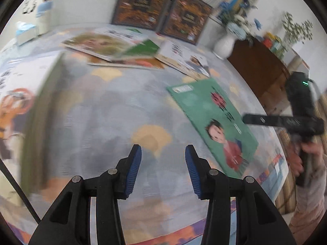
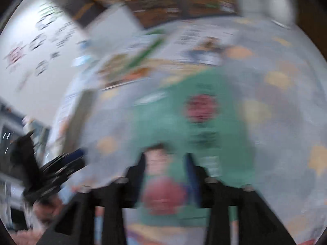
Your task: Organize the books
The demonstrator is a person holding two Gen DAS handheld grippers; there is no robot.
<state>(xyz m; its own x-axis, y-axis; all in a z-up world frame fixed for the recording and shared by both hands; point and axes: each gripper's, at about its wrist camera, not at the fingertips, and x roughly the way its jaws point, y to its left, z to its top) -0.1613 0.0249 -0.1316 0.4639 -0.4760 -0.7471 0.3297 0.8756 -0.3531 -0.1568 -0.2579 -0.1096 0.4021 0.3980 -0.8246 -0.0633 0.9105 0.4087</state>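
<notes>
A green picture book (image 1: pixel 216 122) with a child in red on its cover lies flat on the patterned tablecloth (image 1: pixel 114 110), right of centre. My left gripper (image 1: pixel 163 153) is open and empty above the cloth, left of that book. My right gripper (image 2: pixel 165 159) is open over the green book (image 2: pixel 184 122); that view is heavily blurred. It also shows in the left wrist view (image 1: pixel 282 120) at the book's right edge. Several other books (image 1: pixel 114 49) lie scattered at the far side. A stack of books (image 1: pixel 22 110) stands at the left.
Two dark brown and orange books (image 1: pixel 163 14) stand upright against the far shelf. A white vase (image 1: pixel 224 45) with flowers and a brown cabinet (image 1: pixel 259 69) are at the right. A tissue box (image 1: pixel 26 32) sits far left.
</notes>
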